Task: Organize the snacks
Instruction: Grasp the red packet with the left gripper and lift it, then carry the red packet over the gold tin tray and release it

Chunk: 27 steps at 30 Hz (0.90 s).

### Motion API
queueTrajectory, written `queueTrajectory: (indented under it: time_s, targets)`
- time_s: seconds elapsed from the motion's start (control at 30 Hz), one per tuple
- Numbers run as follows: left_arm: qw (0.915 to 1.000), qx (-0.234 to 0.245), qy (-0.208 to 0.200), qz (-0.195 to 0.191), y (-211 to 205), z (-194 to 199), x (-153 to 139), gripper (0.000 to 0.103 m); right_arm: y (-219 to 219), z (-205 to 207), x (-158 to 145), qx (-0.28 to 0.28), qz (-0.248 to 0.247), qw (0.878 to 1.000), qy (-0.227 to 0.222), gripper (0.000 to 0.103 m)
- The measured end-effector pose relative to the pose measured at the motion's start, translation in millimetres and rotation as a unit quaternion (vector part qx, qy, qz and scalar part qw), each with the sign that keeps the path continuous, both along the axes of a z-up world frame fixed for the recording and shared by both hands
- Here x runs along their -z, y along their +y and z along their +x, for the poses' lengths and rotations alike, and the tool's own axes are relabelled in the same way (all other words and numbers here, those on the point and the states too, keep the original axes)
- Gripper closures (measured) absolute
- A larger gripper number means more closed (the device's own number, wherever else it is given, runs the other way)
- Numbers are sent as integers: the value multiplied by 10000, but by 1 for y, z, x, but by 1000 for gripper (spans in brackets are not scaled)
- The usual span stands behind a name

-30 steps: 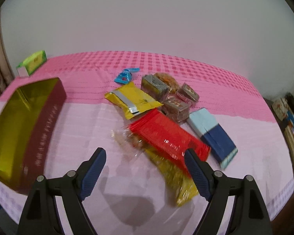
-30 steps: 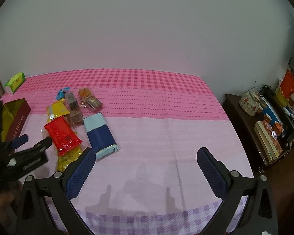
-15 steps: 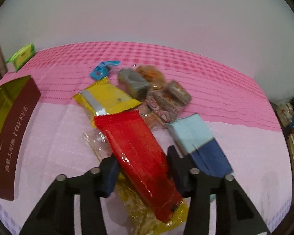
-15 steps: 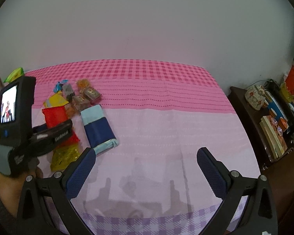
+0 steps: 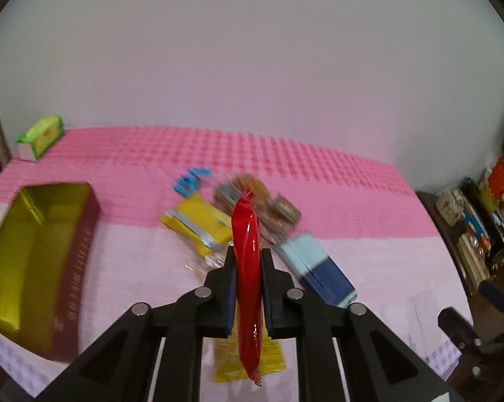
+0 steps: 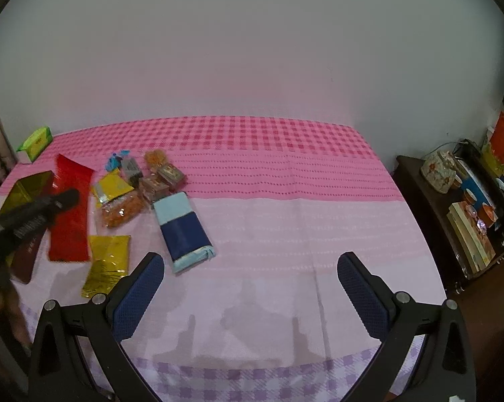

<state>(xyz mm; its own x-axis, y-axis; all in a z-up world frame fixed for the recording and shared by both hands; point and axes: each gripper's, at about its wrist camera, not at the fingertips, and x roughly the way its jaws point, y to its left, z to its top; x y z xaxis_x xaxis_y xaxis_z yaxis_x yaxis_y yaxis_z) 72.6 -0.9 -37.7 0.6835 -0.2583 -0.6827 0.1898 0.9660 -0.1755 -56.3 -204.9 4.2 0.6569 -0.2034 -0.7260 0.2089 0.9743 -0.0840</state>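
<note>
One glossy red plastic snack packet (image 5: 247, 268) is pinched edge-on between the closed jaws of the left gripper (image 5: 248, 279) above the pink tablecloth (image 6: 285, 221), while the right gripper (image 6: 250, 288) is held wide and empty; slippage from so thin a grip could be expected before the gold-lined maroon box (image 5: 34, 251) is reached.

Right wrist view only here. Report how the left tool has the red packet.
Observer: The left tool is shut on the red packet near its middle.
Operator: Give me its orientation.
Observer: It is edge-on to the camera, and both ends stick out past the tool.
Operator: Now the box.
Observer: The box lies left of the tool, open side up, gold inside.
</note>
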Motion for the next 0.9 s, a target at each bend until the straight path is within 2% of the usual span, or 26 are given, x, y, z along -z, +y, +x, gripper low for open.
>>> queueTrajectory:
  time_s: [0.07,0.27,0.53,0.7,0.9]
  targets:
    - [9998,-151,-147,-18,20,-2,-19,91,4,-2,-3,-51,12,10000,-26,0]
    - [9968,-549,-506,278,79,-15,-68,91,14,-7,-9,-212,-52,9997,-52,0]
    - [9857,-1397,-773,534,184,-33,-118,91,17,-11,-16,-264,-16,9996,-94,0]
    - [9813,-1654,-725,668,225,-39,-125,91,27,-12,-17,-349,-111,9993,-112,0]
    - [9789,-1830,-473,783,248,-32,-100,91,36,-10,-10,-426,-253,9988,-27,0]
